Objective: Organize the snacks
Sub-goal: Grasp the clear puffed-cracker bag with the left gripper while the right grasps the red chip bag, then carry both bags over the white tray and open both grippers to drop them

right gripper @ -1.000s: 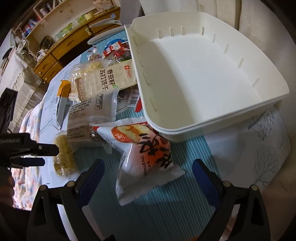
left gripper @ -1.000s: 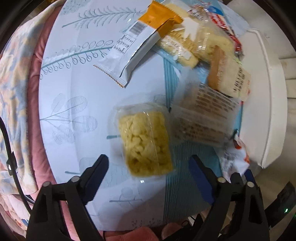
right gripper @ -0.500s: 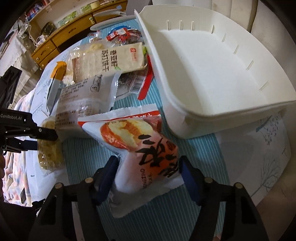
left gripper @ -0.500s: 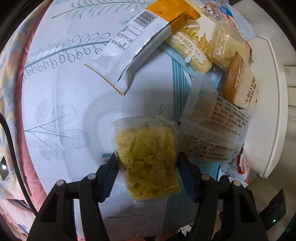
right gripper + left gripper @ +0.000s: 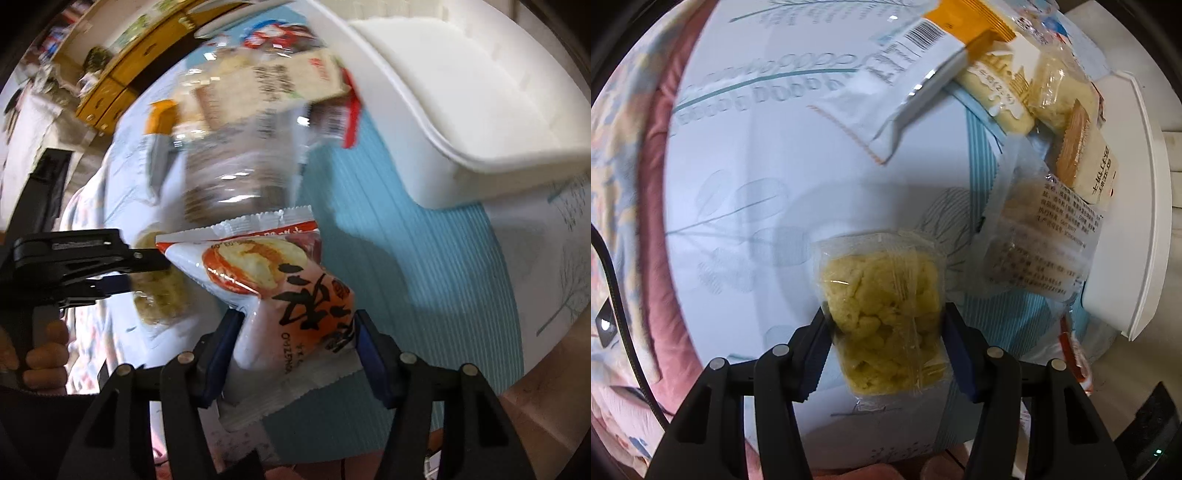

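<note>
The left gripper (image 5: 884, 325) has just closed on the clear packet of yellow puffed snack (image 5: 882, 314). The right gripper (image 5: 297, 339) has just closed on the white-and-orange snack bag (image 5: 273, 291). Both packets sit near the white plastic bin (image 5: 461, 122).

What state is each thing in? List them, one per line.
Left claw: shut on the clear pack of yellow puffs.
Right claw: shut on the orange-and-white rice cracker bag.
White bin: upright, nothing visible inside.
Orange-and-white wrapper: sealed, lying flat.
</note>
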Demonstrator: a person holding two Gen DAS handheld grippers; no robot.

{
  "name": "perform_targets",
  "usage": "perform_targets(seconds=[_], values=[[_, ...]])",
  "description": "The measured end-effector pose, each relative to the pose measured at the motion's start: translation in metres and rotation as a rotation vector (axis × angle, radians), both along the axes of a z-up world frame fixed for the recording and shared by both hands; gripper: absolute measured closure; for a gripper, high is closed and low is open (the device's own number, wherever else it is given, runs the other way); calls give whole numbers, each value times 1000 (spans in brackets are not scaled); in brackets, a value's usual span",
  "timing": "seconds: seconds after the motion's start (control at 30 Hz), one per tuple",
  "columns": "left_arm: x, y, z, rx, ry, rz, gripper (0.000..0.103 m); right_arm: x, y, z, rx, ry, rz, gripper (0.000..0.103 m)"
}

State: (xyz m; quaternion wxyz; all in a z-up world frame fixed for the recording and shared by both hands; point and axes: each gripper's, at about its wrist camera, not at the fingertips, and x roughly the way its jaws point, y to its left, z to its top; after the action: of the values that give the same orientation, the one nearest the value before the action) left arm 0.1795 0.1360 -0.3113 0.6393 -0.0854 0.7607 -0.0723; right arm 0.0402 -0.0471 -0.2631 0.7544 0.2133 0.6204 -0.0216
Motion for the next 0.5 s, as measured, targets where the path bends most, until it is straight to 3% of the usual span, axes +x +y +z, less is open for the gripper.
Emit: perform_targets(seconds=[0.27, 0.5], values=[[-18, 21, 59, -22, -91, 57, 47, 17, 14, 53, 47, -173, 180, 42], [-46, 21, 114, -106, -266, 188, 47, 20, -9, 100, 50, -347, 322, 42]])
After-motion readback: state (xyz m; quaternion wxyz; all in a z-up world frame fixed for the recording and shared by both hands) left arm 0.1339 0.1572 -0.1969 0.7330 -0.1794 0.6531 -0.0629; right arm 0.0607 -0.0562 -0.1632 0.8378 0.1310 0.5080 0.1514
